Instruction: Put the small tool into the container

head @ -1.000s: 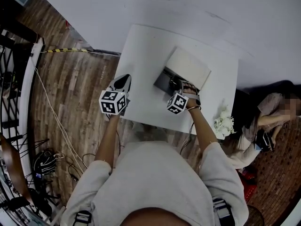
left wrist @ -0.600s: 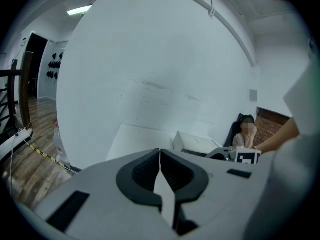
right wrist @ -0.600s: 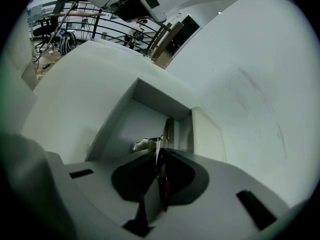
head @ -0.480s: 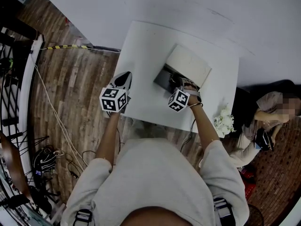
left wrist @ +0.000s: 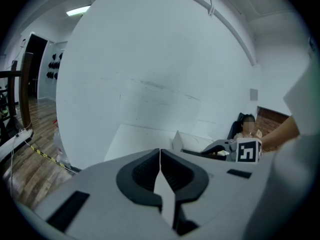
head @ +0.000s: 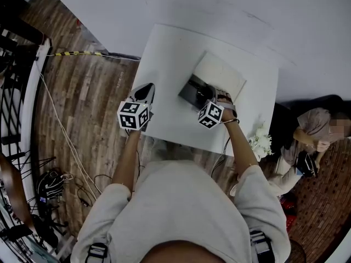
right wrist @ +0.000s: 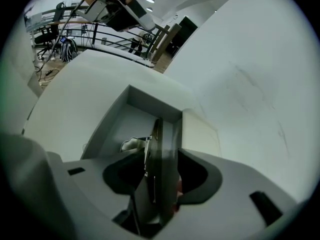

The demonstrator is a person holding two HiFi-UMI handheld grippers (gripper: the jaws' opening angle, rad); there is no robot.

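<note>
An open grey container (head: 192,90) (right wrist: 125,119) with its pale lid (head: 220,75) (right wrist: 200,129) folded back stands on the white table (head: 164,64). My right gripper (head: 204,95) (right wrist: 155,181) hangs over the container's inside. Its jaws are opening, and the small tool (right wrist: 156,144), a thin flat dark metal piece, stands on edge between them, leaning on the right jaw with a gap on the left. A small pale piece (right wrist: 132,144) lies in the container. At the table's left front edge, my left gripper (head: 144,93) (left wrist: 160,174) is shut and holds nothing.
White flowers (head: 261,143) sit off the table's right front corner. A person (head: 315,133) sits on the floor at the right. Cables (head: 60,136) trail over the wooden floor on the left, beside a black railing (head: 22,81). A white wall (head: 247,10) rises behind the table.
My right gripper has moved slightly forward and up over the container. The left gripper has barely shifted.
</note>
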